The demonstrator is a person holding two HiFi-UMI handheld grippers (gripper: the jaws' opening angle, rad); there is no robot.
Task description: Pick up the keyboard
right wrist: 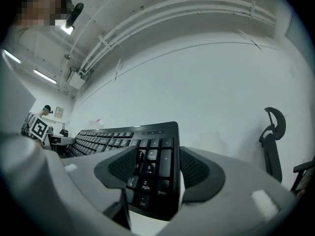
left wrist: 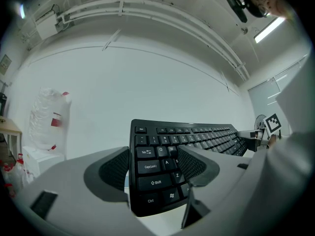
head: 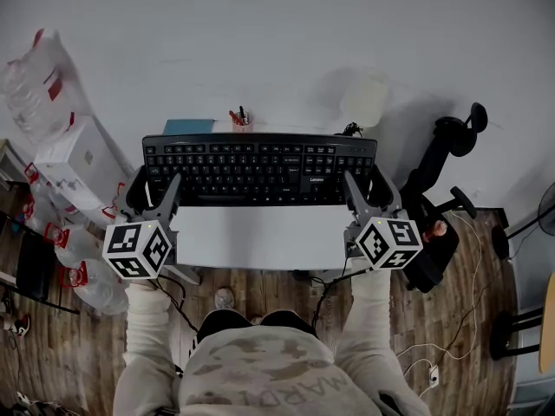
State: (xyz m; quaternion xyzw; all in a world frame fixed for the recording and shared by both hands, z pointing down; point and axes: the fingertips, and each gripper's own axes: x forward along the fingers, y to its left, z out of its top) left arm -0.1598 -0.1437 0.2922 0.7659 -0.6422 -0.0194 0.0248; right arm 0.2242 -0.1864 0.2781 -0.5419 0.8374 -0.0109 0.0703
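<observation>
A black full-size keyboard is held by its two ends above the white desk, keys facing up. My left gripper is shut on the left end; in the left gripper view its ribbed pads clamp the edge by the Caps Lock and Shift keys of the keyboard, with the left gripper tilted up toward the wall. My right gripper is shut on the right end; in the right gripper view the right gripper clamps the number-pad side of the keyboard.
Behind the keyboard on the desk are a blue book, a pen cup and a white lamp. A black office chair stands at the right. At the left are a white box and water bottles.
</observation>
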